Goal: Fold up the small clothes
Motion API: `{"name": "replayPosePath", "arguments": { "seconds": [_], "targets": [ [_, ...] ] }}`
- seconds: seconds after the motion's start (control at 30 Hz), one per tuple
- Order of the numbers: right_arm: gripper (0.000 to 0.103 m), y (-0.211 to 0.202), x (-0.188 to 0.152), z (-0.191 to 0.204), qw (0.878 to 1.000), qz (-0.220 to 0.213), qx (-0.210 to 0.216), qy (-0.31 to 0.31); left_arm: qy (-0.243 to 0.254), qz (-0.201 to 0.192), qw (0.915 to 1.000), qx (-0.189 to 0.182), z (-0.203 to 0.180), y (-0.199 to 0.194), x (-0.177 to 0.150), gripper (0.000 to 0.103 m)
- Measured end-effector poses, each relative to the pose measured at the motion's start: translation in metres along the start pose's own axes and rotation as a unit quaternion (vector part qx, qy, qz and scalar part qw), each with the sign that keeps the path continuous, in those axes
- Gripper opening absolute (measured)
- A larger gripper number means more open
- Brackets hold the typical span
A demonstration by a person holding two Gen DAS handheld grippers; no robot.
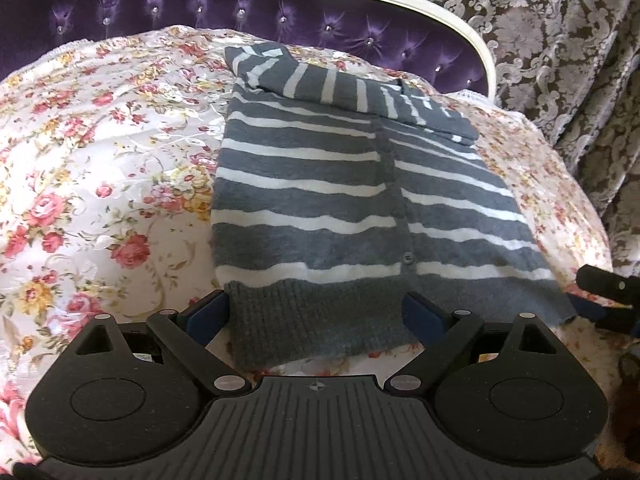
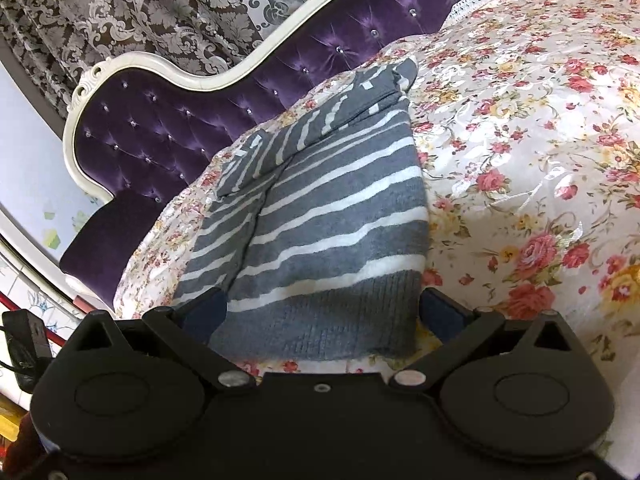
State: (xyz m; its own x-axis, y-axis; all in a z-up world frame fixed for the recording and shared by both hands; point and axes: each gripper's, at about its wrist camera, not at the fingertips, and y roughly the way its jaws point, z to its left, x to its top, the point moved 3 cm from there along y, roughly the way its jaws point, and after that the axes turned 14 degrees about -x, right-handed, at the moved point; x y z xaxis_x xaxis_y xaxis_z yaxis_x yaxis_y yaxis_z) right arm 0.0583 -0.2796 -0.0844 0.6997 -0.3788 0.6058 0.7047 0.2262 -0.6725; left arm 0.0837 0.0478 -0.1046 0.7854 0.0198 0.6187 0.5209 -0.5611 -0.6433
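A grey cardigan with white stripes lies flat on the floral bedspread, its sleeves folded across the top. My left gripper is open, its blue fingers either side of the ribbed hem's left part. My right gripper is open too, fingers straddling the hem at the cardigan near corner. The right gripper's finger shows at the right edge of the left wrist view.
A purple tufted headboard with a white frame stands behind the bed. Patterned curtains hang at the right. The floral bedspread spreads wide beside the cardigan. A dark device sits off the bed's edge.
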Motion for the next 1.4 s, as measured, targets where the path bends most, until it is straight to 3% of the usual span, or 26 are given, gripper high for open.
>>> {"name": "replayPosePath", "arguments": {
  "seconds": [0.37,0.63,0.77,1.1,1.3,1.4],
  "targets": [
    [0.103,0.017,0.003,0.01,1.0,0.005,0.028,-0.001,0.011,0.01,0.9998,-0.01,-0.004,0.014,0.009,0.088],
    [0.099,0.016,0.001,0.011,0.999,0.015,0.018,-0.024,-0.001,0.0,1.0,0.003,0.009,-0.001,0.009,0.046],
    [0.091,0.013,0.001,0.01,0.999,0.017,0.007,-0.031,-0.035,-0.019,0.9992,-0.006,0.019,-0.007,0.01,0.043],
    [0.09,0.011,0.0,0.007,0.999,0.02,0.015,-0.021,-0.069,-0.055,0.9961,0.004,0.031,-0.025,0.004,0.04],
    [0.09,0.009,-0.001,0.007,1.0,0.02,0.016,-0.018,-0.069,-0.048,0.9963,0.016,0.036,-0.022,0.003,0.021],
    [0.09,0.009,-0.001,0.009,0.999,0.02,0.012,-0.023,-0.047,-0.033,0.9982,0.019,0.033,-0.019,0.004,0.019]
  ]
}}
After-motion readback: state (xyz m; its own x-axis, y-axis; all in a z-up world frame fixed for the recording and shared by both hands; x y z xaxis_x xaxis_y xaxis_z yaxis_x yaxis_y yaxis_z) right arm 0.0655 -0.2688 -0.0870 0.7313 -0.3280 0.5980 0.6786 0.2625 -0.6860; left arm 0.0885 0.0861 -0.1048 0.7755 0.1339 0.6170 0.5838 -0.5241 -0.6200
